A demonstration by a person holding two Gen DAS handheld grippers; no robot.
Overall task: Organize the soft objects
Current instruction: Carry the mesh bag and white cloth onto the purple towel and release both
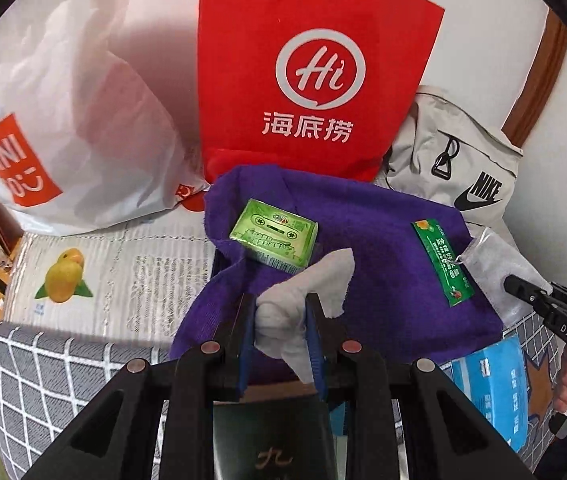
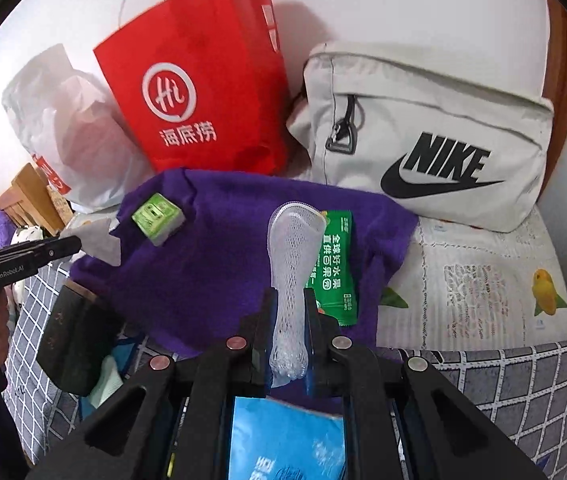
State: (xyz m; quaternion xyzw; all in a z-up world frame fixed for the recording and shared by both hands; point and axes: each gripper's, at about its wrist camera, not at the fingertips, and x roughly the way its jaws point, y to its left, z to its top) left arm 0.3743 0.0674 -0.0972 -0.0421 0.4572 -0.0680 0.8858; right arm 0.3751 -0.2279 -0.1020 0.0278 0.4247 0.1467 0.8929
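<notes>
**Grippers hold one pale cloth above a purple towel**

Left gripper (image 1: 281, 316) is clenched on a bunched corner of a pale grey mesh cloth (image 1: 307, 284); the fabric spills out between the blue pads and folds over toward one o'clock. Right gripper (image 2: 289, 312) grasps another part of the same kind of white netted fabric (image 2: 293, 240), which rises from its jaws toward twelve o'clock. In the left wrist view the right gripper shows at three o'clock, pinching a mesh corner.

Below both lies a purple towel (image 1: 383, 248), spread on a quilt printed with yellow fruit. On the towel sit a green carton (image 1: 275, 238), at eleven o'clock from the left gripper, and a green sachet (image 1: 443, 262), at two o'clock. Behind the towel, at twelve o'clock, stands a red paper bag (image 1: 307, 60); a white plastic bag (image 1: 75, 120) is at ten o'clock, a beige Nike bag (image 2: 435, 136) at two o'clock. A blue packet (image 2: 287, 436) lies under the right gripper, at six o'clock.
</notes>
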